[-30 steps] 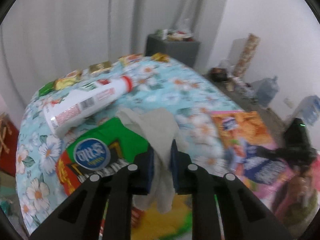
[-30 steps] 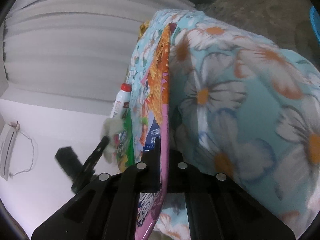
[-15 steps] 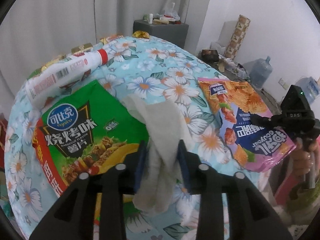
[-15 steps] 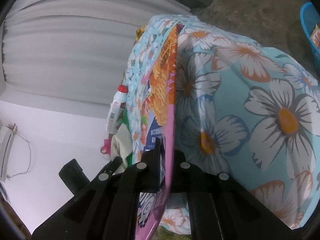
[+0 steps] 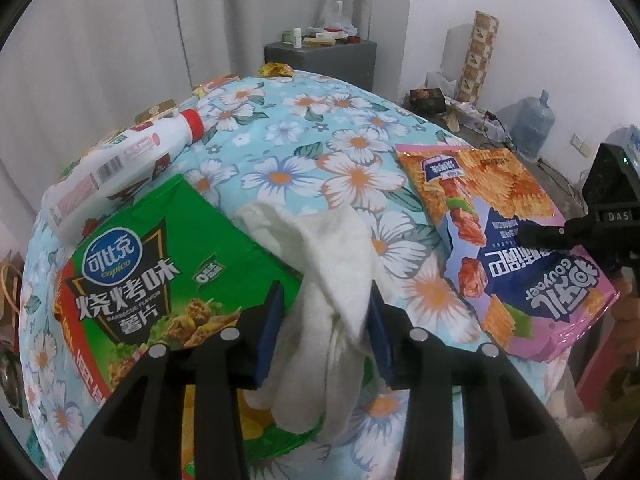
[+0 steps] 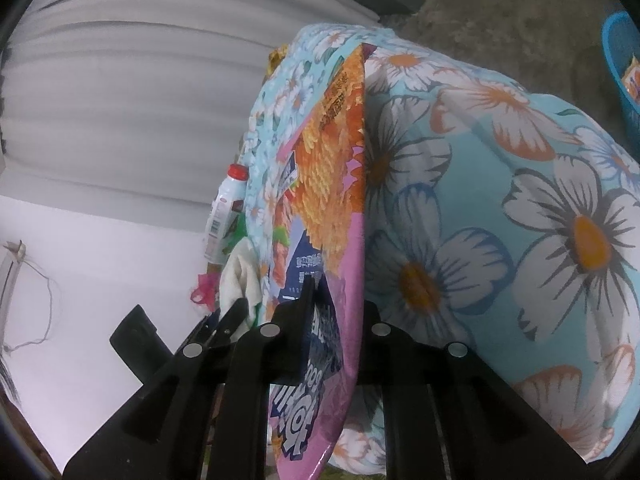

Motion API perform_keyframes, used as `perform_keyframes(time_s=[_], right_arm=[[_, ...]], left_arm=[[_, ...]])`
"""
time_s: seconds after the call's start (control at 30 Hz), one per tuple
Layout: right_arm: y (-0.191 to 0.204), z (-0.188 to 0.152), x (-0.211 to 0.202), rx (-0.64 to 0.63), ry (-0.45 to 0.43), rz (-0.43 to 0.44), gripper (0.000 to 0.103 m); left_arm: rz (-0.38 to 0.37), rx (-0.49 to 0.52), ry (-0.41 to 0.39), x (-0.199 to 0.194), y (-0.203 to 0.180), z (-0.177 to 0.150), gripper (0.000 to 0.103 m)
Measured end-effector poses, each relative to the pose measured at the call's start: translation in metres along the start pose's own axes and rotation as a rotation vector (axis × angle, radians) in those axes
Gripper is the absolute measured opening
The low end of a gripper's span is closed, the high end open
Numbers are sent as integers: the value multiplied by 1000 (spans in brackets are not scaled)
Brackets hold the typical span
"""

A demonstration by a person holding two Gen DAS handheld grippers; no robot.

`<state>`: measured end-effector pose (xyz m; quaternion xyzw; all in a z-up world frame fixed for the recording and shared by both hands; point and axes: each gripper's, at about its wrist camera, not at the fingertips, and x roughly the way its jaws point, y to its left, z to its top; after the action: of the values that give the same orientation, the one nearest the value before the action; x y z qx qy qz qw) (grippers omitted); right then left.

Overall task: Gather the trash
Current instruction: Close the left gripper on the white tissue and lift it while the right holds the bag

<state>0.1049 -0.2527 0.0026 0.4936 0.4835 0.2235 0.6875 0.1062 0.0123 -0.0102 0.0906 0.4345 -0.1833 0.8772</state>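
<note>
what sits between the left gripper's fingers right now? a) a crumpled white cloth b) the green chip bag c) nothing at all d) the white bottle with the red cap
a: the left wrist view shows the crumpled white cloth hanging between the left gripper fingers, its jaws opening, while the white bottle and green chip bag lie on the floral table.

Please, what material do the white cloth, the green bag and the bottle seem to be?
White cloth: soft fabric, matte, apparently fuzzy, limp folds. Green chip bag: likely thin plastic film, printed, glossy. Bottle: probably white plastic with a printed label and red cap.
</note>
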Motion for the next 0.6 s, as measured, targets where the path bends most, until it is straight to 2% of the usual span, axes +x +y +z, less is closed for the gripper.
perform_keyframes(time_s=[0.3,0.6], right_arm=[[3,-1,2,-10,-2,-9,12],[2,0,2,-11,-2,-10,10]], left_arm=[[24,44,-9,2,-13,2,31],[30,53,-14,1,-16,2,29]])
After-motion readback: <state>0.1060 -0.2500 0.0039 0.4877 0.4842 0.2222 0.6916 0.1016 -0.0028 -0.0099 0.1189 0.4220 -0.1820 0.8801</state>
